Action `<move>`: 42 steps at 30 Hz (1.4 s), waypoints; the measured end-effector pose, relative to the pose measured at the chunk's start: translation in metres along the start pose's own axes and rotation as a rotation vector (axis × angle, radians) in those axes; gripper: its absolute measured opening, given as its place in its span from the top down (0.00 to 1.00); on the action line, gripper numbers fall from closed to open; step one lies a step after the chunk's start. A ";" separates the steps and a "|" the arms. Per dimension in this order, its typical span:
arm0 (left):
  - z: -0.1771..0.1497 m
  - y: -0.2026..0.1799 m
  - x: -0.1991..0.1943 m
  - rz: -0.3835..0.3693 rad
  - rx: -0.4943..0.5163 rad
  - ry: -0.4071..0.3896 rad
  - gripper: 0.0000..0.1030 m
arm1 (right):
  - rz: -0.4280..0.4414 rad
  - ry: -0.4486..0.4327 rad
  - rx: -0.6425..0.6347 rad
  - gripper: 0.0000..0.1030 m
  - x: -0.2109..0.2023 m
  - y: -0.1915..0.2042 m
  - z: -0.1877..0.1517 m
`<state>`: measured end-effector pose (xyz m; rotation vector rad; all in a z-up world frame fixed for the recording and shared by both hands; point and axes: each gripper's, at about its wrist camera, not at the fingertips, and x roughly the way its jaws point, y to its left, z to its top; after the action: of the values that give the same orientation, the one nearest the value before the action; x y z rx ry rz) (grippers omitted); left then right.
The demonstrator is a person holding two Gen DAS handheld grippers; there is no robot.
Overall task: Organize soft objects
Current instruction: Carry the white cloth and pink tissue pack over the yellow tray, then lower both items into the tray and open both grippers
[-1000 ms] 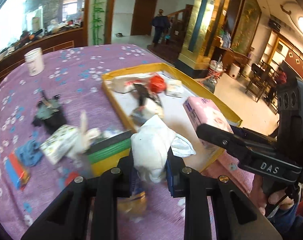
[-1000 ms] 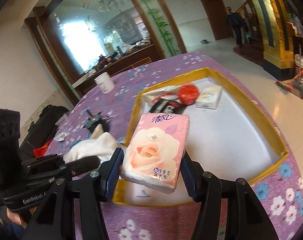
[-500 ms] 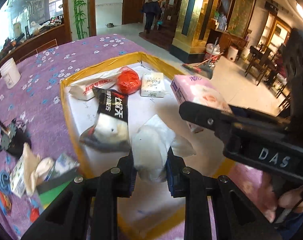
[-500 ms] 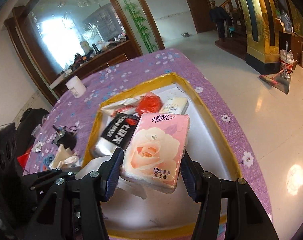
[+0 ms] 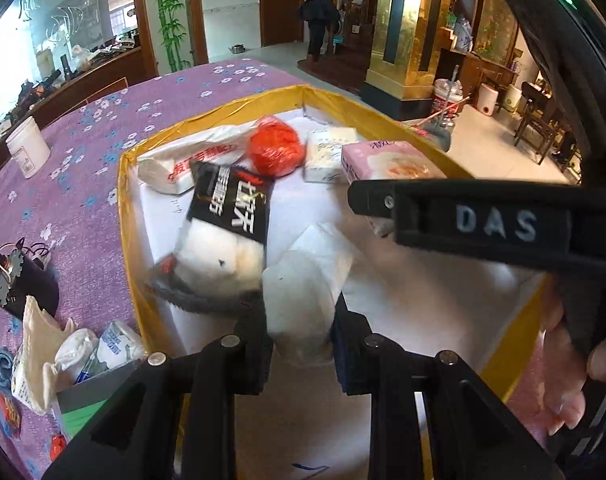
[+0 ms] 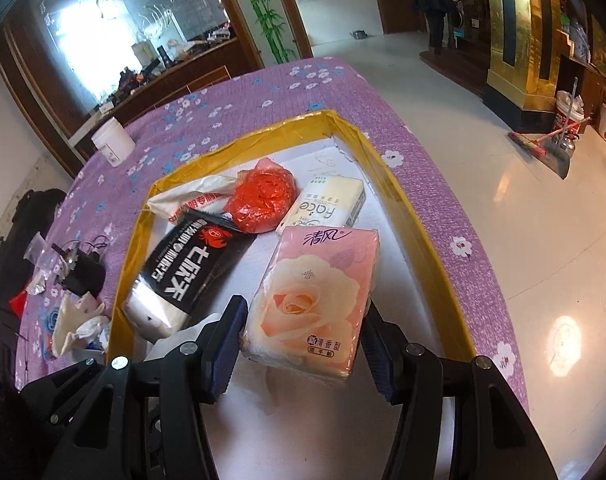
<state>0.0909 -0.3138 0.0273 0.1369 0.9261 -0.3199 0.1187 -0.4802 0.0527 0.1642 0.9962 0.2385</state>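
My left gripper point(image 5: 299, 332) is shut on a crumpled white tissue point(image 5: 303, 292), held low over the white floor of the yellow-rimmed tray point(image 5: 127, 216). The right gripper point(image 6: 303, 336) is shut on a pink rose-printed tissue pack point(image 6: 315, 296), above the tray point(image 6: 435, 264) near its right side; the same pack point(image 5: 379, 160) shows behind the right gripper's arm in the left wrist view. In the tray lie a black-and-white packet point(image 5: 227, 232), a red plastic ball point(image 5: 277, 146), a white bag with red print point(image 5: 191, 160) and a small cream tissue pack point(image 6: 327, 204).
The purple flowered cloth point(image 5: 71, 168) carries loose items left of the tray: a white jar point(image 5: 27, 146), a black gadget with wires point(image 5: 19, 276), crumpled tissues and a green-edged box point(image 5: 91, 396). The table's right edge drops to the floor point(image 6: 543, 220). A person stands far off by the stairs.
Both grippers moved from the tray's near edge to over its inside, carrying the tissue and the pink pack. The tray's contents now look closer. The person by the stairs shifted.
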 end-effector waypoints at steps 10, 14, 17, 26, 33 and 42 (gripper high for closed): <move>-0.002 0.010 0.007 0.024 -0.032 0.028 0.77 | -0.023 0.078 -0.027 0.42 0.025 0.009 0.021; -0.003 0.011 0.006 0.032 -0.034 0.027 0.76 | -0.020 0.090 -0.037 0.42 0.028 0.011 0.025; -0.005 0.011 0.006 0.033 -0.039 0.028 0.76 | -0.017 0.084 -0.038 0.42 0.028 0.013 0.027; -0.005 0.013 0.006 0.034 -0.040 0.028 0.75 | -0.010 0.085 -0.027 0.40 0.026 0.012 0.025; -0.005 0.010 0.006 0.040 -0.037 0.026 0.74 | -0.023 0.090 -0.056 0.40 0.026 0.019 0.022; -0.005 0.009 0.006 0.044 -0.033 0.024 0.73 | -0.031 0.098 -0.068 0.40 0.028 0.021 0.020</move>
<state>0.0931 -0.3055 0.0191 0.1312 0.9505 -0.2632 0.1475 -0.4528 0.0462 0.0754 1.0859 0.2532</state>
